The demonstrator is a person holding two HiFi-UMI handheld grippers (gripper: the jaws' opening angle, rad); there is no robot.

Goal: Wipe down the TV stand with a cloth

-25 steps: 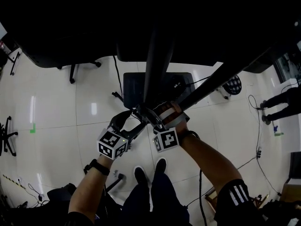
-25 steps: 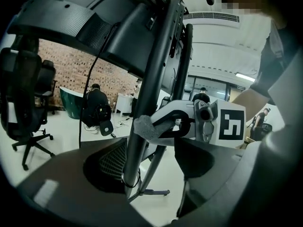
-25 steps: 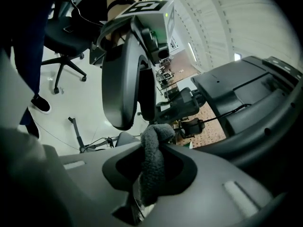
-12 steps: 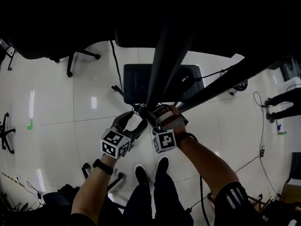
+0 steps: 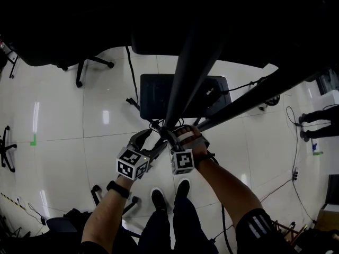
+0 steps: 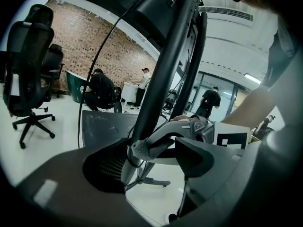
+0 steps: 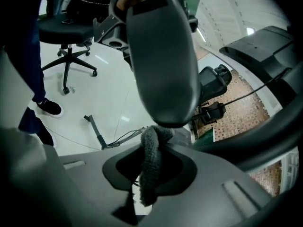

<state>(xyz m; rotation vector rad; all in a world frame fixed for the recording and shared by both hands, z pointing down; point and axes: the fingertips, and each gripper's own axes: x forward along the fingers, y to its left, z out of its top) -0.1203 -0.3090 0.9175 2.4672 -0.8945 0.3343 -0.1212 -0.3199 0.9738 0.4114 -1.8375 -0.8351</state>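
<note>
Grey cloth (image 7: 151, 167) pinched in right gripper (image 7: 158, 131) jaws, clenched on it, loose end hanging down. In the left gripper view the cloth (image 6: 140, 149) sits against the lower part of the TV stand pole (image 6: 165, 70), apparently touching. Left gripper (image 5: 150, 142) jaws released, spread either side of the pole, holding nothing. Both grippers close together just above the stand's black base plate (image 5: 153, 94). White tiled floor (image 5: 63, 120) below; office chair (image 6: 28, 79) well off to the side

Nubby grey cloth (image 7: 151, 162); glossy tiled floor (image 5: 63, 115)
</note>
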